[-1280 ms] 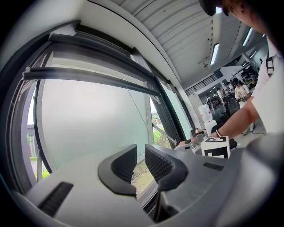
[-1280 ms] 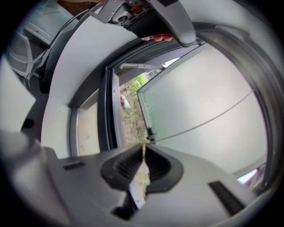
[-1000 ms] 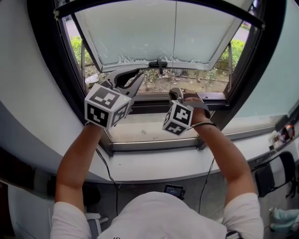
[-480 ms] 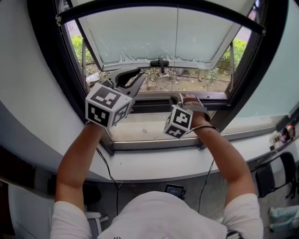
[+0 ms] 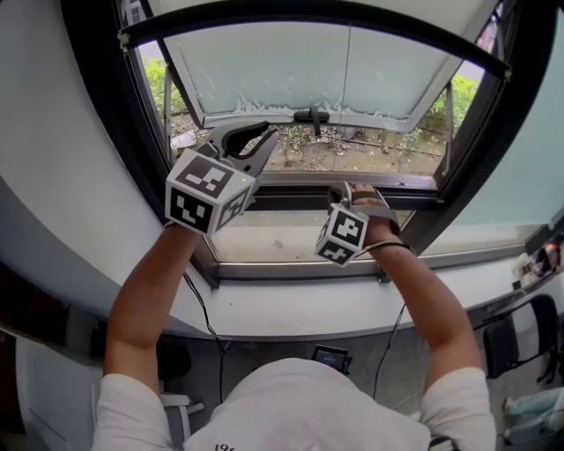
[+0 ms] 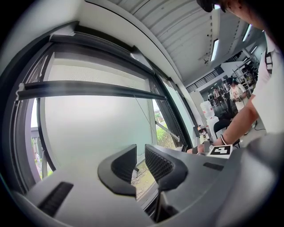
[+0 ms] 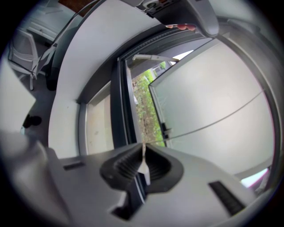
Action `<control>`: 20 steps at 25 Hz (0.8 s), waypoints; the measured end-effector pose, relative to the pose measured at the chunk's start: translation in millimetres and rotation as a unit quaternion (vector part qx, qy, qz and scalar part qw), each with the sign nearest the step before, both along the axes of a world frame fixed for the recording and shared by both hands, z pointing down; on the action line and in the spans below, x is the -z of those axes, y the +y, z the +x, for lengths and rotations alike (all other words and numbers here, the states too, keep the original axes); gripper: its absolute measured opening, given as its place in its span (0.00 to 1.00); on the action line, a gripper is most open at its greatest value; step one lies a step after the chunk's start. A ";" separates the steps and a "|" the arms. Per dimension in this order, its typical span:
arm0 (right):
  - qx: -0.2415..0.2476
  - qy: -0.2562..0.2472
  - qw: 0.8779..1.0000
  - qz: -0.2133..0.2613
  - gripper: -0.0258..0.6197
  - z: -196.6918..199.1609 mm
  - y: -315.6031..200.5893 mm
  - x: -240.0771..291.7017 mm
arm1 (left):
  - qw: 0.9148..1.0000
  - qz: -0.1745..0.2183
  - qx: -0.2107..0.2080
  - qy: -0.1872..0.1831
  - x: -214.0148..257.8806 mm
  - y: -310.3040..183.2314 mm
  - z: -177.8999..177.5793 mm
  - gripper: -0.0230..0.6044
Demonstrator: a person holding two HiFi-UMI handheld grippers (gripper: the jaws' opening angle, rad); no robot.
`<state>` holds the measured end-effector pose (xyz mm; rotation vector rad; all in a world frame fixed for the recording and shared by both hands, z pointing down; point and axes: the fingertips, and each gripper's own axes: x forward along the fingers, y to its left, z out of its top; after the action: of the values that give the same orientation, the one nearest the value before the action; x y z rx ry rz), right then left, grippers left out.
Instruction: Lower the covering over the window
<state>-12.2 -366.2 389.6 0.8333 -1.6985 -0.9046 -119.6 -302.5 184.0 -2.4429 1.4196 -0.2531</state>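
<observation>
The right hand-held gripper [image 7: 143, 158] is clenched on a thin white pull cord [image 7: 143, 150]. The cord's flat pale end tab sits pinched between the ribbed black pads, and the cord runs up from them toward the glass. The bite is on a very slim thing. If the pull comes sharply or off the line of the cord, I judge it could slide out of the pads and the covering would stop short or spring back up.

In the head view the cord rises straight to the dark bottom rail of the covering [image 5: 308, 11], which lies high across the top of the opening, so nearly the whole window is uncovered. A pull off to one side could tilt that rail and bind it against the black window frame [image 5: 106, 132].

Behind the cord, the frosted glass sash [image 5: 264, 70] is pushed outward, and its small black handle [image 5: 313, 115] is close to the cord's path. The cord could catch there if it swings.

The left hand-held gripper [image 6: 140, 155] is closed to a narrow slit with nothing in it. It hangs level just beside the left side of the frame, above the white counter [image 5: 291, 310]. It gives the rail no support, and a careless move could knock it against the frame.
</observation>
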 end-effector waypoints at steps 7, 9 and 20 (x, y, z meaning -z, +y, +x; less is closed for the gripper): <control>-0.003 0.000 1.000 -0.006 0.09 1.2 -0.1 -17.7 | 1.000 -0.006 0.002 0.000 -6.0 -1.9 -1.7 0.12; -0.005 0.005 1.000 -0.005 0.09 1.1 -2.3 -18.1 | 1.000 -0.008 0.002 0.001 -8.1 -2.3 -1.7 0.12; -0.011 0.009 1.000 0.003 0.09 2.7 -0.7 -23.4 | 1.000 -0.018 0.001 0.005 -17.6 -2.2 -1.4 0.12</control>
<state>-9.4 -367.0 413.1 0.8439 -1.6679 -0.8999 -121.0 -304.7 201.6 -2.4759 1.4326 -0.2701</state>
